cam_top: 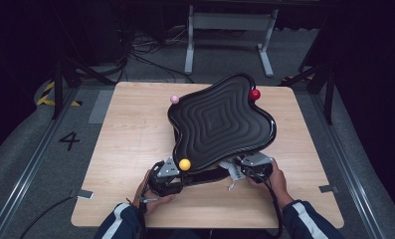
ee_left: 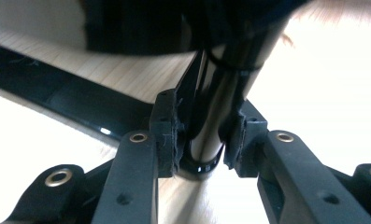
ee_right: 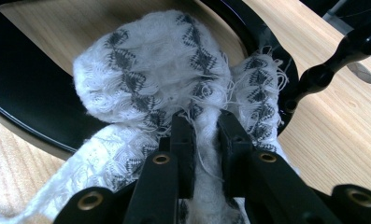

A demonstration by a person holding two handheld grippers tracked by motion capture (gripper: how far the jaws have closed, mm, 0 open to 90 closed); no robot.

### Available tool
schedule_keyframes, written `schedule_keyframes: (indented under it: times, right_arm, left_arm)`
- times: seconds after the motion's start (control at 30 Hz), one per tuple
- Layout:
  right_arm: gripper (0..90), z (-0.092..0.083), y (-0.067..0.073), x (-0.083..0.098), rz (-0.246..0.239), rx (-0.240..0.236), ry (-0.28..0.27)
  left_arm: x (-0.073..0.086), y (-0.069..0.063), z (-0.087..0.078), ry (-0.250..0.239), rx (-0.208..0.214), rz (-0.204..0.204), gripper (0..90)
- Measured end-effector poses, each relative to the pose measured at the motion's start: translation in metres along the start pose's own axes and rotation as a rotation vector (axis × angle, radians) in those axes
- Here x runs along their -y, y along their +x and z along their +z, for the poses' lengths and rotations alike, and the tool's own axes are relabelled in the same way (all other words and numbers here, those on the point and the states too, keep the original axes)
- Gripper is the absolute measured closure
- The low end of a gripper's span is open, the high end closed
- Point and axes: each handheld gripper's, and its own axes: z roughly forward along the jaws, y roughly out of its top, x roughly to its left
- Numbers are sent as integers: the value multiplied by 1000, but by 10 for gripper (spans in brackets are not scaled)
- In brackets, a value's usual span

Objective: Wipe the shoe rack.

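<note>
A black wavy tray (cam_top: 217, 124) with ridged rings stands tilted over the wooden table (cam_top: 130, 134). Its legs end in a yellow ball (cam_top: 184, 164), a pink ball (cam_top: 174, 99) and a red ball (cam_top: 254, 94). My left gripper (cam_top: 179, 175) sits under the near left corner, and in the left gripper view (ee_left: 202, 140) its pads hug a glossy black leg (ee_left: 211, 107). At the near right edge my right gripper (cam_top: 241, 172) is shut on a white cloth (ee_right: 160, 65) with a grey pattern, bunched against the tray's dark underside (ee_right: 29, 107). The cloth (cam_top: 230, 172) hangs below the rim.
Another turned black leg (ee_right: 332, 60) crosses the right gripper view at the upper right. Behind the table stands a white metal frame (cam_top: 230, 30) with cables on the grey floor. Metal rails run along both sides of the table.
</note>
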Motion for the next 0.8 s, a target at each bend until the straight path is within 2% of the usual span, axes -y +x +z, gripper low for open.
schedule_keyframes:
  times: [0.1, 0.27, 0.5, 0.57, 0.8]
  right_arm:
    - [786, 0, 1, 0, 2, -1, 0]
    - [787, 0, 12, -3, 0, -44, -14]
    - [789, 2, 45, -18, -48, -106, -38]
    - [789, 2, 47, -19, -55, -110, -42]
    - [791, 9, 76, -34, -89, -141, -70]
  left_arm:
    - [0, -1, -1, 4, -4, 1, 729]
    - [-1, -4, 1, 6, 5, 1, 731]
    - [-5, -14, 8, 7, 22, 13, 731]
    - [-5, -15, 8, 9, 21, 13, 731]
    - [-8, -23, 13, 8, 35, 28, 731]
